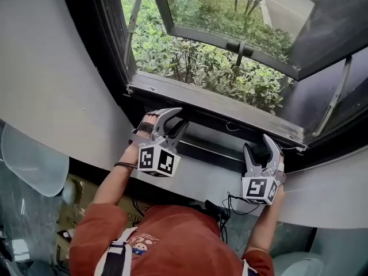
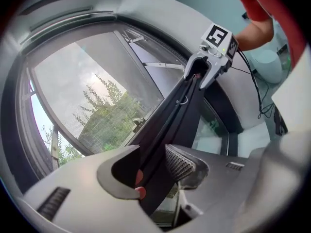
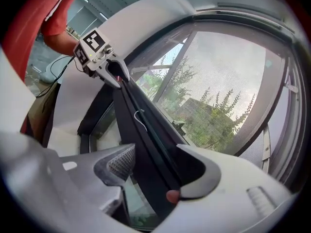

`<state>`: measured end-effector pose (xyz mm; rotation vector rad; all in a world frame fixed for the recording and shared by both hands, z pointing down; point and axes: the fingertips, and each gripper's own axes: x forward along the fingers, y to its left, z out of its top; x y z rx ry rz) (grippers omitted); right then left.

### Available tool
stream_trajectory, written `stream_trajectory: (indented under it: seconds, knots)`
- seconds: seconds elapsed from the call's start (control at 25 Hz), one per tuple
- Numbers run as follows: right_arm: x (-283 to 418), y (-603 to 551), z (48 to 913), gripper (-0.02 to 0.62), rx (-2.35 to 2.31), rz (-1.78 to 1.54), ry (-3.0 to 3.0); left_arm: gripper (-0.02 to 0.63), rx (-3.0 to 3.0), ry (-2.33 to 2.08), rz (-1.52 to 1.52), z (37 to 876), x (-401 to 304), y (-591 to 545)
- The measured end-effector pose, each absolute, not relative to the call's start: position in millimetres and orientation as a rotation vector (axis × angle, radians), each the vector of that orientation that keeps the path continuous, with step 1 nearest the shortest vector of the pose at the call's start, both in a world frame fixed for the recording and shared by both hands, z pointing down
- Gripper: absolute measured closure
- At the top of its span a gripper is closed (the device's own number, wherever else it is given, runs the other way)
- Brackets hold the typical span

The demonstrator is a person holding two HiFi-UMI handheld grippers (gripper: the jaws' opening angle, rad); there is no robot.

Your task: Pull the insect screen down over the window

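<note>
The insect screen's black pull bar (image 1: 211,152) lies low along the window's bottom frame. My left gripper (image 1: 168,129) grips the bar's left end and my right gripper (image 1: 262,149) its right end. In the left gripper view the bar (image 2: 167,125) runs between the jaws of my left gripper (image 2: 155,171), with the ribbed pad (image 2: 181,162) against it, and the right gripper (image 2: 201,74) sits at the far end. In the right gripper view my right gripper (image 3: 150,174) clamps the same bar (image 3: 146,130). Grey mesh (image 2: 97,96) covers the opening above it.
A glass sash (image 1: 230,16) hangs open outward beyond the mesh, with green shrubs (image 1: 218,68) below it. The metal sill (image 1: 213,105) lies just past the bar. White curved wall (image 1: 52,79) flanks the frame. A black cable (image 1: 236,203) dangles near the person's chest.
</note>
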<state>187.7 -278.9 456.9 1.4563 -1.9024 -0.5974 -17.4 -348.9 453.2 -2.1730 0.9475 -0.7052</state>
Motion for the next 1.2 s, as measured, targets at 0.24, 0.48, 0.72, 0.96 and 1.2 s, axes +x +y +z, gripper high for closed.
stream_trajectory:
  seconds: [0.24, 0.48, 0.72, 0.96, 1.2]
  knots:
    - [173, -265, 427, 0.322, 1.597, -0.544, -2.117, 0.442, -2.342, 1.103, -0.477, 438, -22, -337]
    - [168, -253, 401, 0.322, 1.804, -0.484, -2.312, 0.442, -2.509, 1.284, -0.191, 424, -27, -323]
    - [168, -246, 411, 0.322, 1.982, -0.436, -2.346, 0.442, -2.575, 1.375, -0.098, 435, -27, -316]
    - [174, -242, 418, 0.324, 2.130, -0.401, -2.326, 0.442, -2.575, 1.495, -0.053, 446, -37, -314]
    - [168, -240, 429, 0.325, 2.148, -0.360, -2.330, 0.443, -2.605, 1.524, -0.017, 454, -38, -309]
